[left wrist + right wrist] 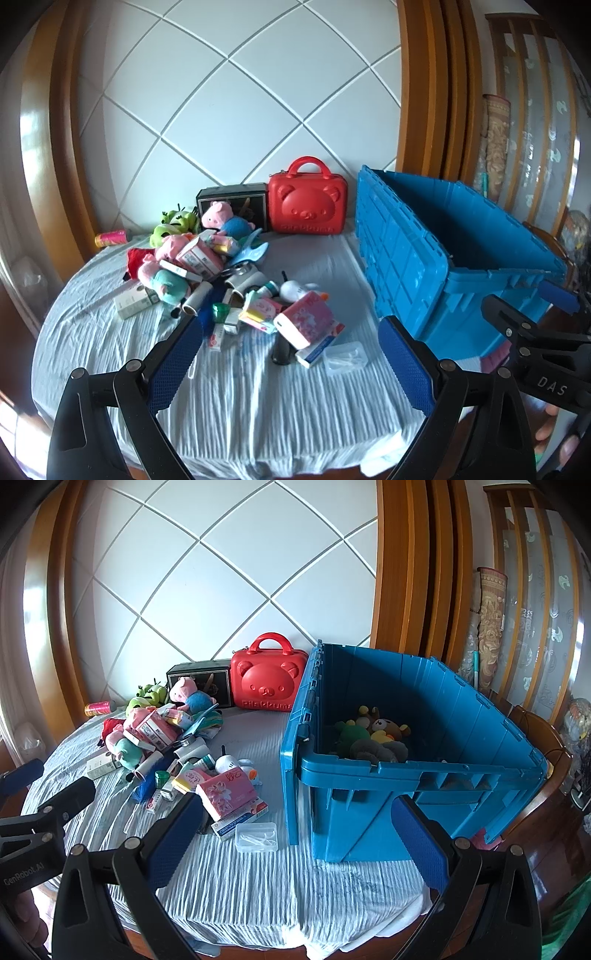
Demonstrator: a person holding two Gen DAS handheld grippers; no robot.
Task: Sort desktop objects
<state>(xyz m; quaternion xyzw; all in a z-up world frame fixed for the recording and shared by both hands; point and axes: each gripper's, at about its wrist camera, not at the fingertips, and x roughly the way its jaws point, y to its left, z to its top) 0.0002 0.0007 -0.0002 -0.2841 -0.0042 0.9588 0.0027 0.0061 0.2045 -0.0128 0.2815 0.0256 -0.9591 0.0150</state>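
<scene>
The blue crate (406, 738), open-topped with a few plush toys (373, 738) inside, anchors the table. Left of the crate lies the unsorted pile (221, 273), its pink tissue pack (308, 321) nearest. The left gripper (291, 365) faces that pile, likely better placed; the right gripper (299, 845) faces the crate. Both jaws gape, empty.

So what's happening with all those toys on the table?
A person is holding a left gripper and a right gripper, both open and empty, above a round table with a pale wrinkled cloth. A heap of plush toys and small boxes waits to be sorted. The big blue plastic crate already has a few stuffed animals inside. A red bear-face case stands behind.
</scene>
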